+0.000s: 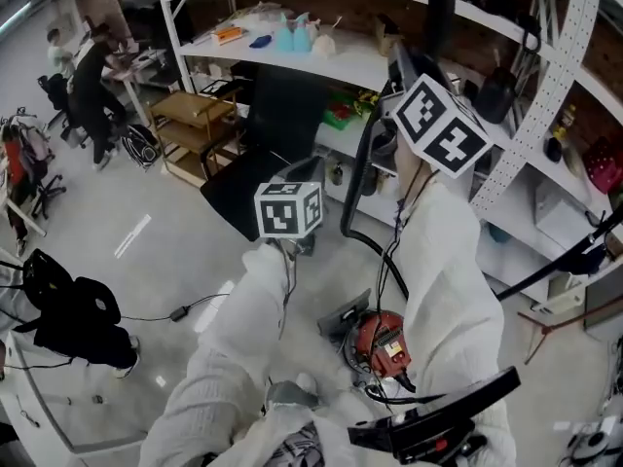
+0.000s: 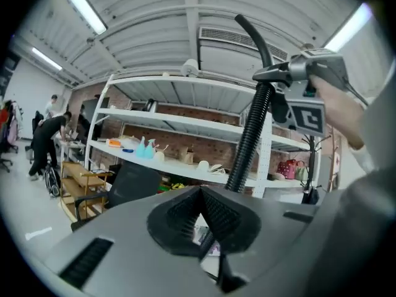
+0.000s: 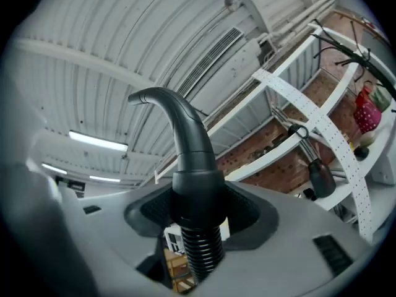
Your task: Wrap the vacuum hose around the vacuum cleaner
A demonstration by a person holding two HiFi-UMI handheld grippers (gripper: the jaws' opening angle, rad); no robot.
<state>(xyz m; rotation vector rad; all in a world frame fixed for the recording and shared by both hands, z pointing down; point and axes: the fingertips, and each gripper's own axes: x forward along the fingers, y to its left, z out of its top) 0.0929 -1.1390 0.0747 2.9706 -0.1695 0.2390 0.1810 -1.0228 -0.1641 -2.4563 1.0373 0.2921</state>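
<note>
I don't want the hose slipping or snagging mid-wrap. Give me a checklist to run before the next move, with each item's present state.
1. Right tongs gripping the hose: ok, shut on its black cuff below the curved handle.
2. Left tongs free to help: ok, shut with nothing between them.
3. Vacuum cleaner in sight: ok, its red body is on the floor below.
4. Hose run down to it free of snags: cannot tell, since the lower stretch passes behind the right sleeve.
5. Any turn already wound round the body: cannot tell.
</note>
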